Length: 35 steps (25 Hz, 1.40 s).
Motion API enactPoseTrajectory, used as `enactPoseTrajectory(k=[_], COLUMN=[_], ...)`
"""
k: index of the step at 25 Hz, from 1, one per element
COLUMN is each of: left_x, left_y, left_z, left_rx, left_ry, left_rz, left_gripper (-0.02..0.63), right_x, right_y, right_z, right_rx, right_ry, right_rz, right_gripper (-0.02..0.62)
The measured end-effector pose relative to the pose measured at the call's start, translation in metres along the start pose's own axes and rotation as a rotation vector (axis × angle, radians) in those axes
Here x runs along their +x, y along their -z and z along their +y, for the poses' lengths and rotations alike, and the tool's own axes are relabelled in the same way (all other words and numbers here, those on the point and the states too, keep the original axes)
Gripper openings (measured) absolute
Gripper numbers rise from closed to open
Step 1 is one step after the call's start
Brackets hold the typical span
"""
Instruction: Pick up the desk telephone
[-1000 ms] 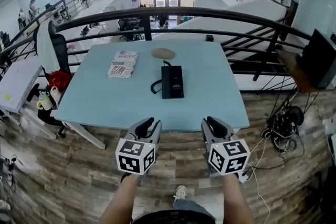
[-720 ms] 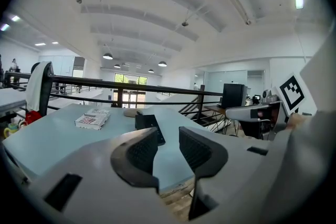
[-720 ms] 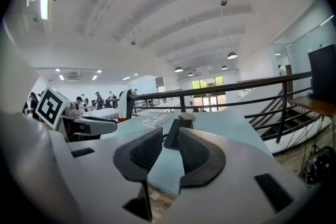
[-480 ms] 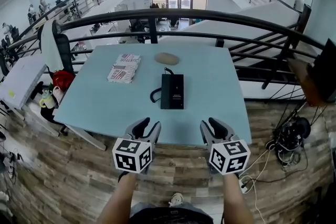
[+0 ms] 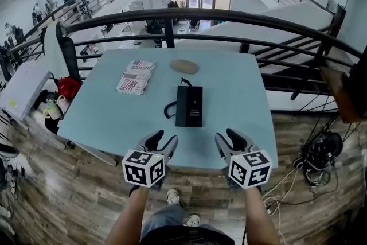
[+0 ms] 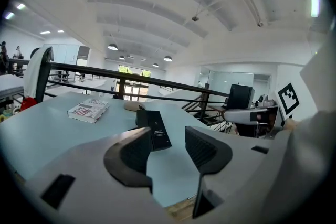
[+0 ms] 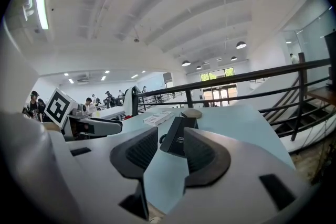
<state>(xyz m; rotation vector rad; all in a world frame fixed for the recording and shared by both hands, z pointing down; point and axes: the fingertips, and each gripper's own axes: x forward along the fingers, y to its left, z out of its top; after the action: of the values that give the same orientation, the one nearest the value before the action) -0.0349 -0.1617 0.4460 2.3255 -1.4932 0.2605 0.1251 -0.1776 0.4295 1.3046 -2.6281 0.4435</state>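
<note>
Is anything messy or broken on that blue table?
Nothing stands out. The flat black desk telephone lies straight on the pale blue table; the red-and-white book sits a bit turned. Nothing looks spilled or broken.

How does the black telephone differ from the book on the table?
The telephone is plain black; the book is white with red print. The telephone has a cord and lies mid-table; the book lies farther left, slightly turned. Both lie flat on the table.

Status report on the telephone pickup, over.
Left gripper and right gripper empty, jaws opening, at near edge of table. Desk telephone untouched, mid-table. Nothing in the way.
</note>
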Motion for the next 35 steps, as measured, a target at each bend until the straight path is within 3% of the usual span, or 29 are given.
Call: enactPoseTrajectory(k=[8,19,27,35], left_x=[0.053,0.142,0.199,0.236], left_y=[-0.002,0.001,0.019,0.023], left_z=[0.034,0.102,0.131,0.137], left_rx=[-0.066,-0.156,-0.255,-0.37], left_ry=[0.06,0.149,0.274,0.404], left_rz=[0.036,0.161,0.297,0.377], left_gripper=[0.202,0.215,0.244,0.272], right_x=[0.056,0.156,0.214,0.252], right_y=[0.003,0.011,0.033,0.063], right_z=[-0.016,-0.054,-0.074,-0.085], right_rx=[0.023,0.106,0.213,0.325], right_ry=[-0.039,-0.041,-0.068,-0.135], right_rz=[0.045,0.15,0.245,0.359], right_gripper=[0.15,0.172,0.203,0.256])
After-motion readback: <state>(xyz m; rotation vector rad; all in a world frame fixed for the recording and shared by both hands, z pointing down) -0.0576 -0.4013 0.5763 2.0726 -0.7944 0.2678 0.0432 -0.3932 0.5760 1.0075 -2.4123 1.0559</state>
